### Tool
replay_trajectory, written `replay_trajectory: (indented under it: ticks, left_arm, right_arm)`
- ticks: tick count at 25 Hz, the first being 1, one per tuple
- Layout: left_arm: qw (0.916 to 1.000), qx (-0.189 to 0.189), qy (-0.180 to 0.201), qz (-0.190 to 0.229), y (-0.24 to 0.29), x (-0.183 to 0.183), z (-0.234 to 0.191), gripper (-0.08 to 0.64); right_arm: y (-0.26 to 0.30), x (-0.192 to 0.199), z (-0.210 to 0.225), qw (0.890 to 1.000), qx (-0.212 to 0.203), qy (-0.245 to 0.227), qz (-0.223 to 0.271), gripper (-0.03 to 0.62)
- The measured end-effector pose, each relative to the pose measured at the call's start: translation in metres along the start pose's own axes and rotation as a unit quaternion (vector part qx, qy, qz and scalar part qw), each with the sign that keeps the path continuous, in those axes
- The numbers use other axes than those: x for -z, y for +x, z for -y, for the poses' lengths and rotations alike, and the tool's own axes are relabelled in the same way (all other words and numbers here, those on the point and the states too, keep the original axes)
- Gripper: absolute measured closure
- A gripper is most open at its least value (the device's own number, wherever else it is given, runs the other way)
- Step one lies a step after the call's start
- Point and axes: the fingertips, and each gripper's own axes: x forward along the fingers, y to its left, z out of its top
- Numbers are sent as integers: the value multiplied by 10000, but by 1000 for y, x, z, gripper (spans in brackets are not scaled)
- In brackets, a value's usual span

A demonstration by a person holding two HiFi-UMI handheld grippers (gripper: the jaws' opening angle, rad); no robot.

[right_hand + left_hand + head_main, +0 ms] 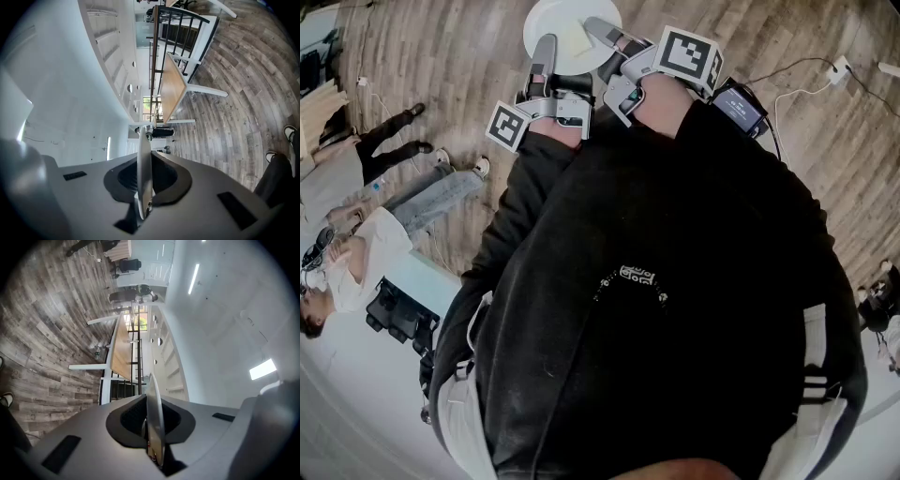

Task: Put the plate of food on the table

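In the head view a white round plate [565, 21] with a pale piece of food [575, 39] is held out over the wood floor, in front of the person's dark jacket. My left gripper [546, 49] is shut on the plate's near left rim. My right gripper [600, 30] is shut on its right rim. Both gripper views show the plate edge-on, a thin white rim [153, 408] [143, 164] pinched between the grey jaws. A long table with a wooden top [121, 350] [169, 91] stands some way ahead.
A seated person [347, 258] and another person's legs [394, 141] are at the left. Cables [806, 89] run over the floor at the right. A black railing [183, 28] stands beyond the table, and white shelving [171, 366] lines the wall.
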Motion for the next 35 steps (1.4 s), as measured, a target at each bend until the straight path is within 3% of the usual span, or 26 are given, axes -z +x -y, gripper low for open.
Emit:
replay_trajectory:
  ticks: [22,28,35]
  left_arm:
    - [9997,-134,147,143,-4,-2,6,533]
    - [9995,-238,122,174,14,2,-7,533]
    - [9991,-306,-115,255,26,-29,-23,532]
  right_arm:
    - [3,4,-4,9995,-25,142,-271,561]
    - [8,-16,8,9992,26,254,-302,561]
    - [40,-18,18,9989,191,267,-340,560]
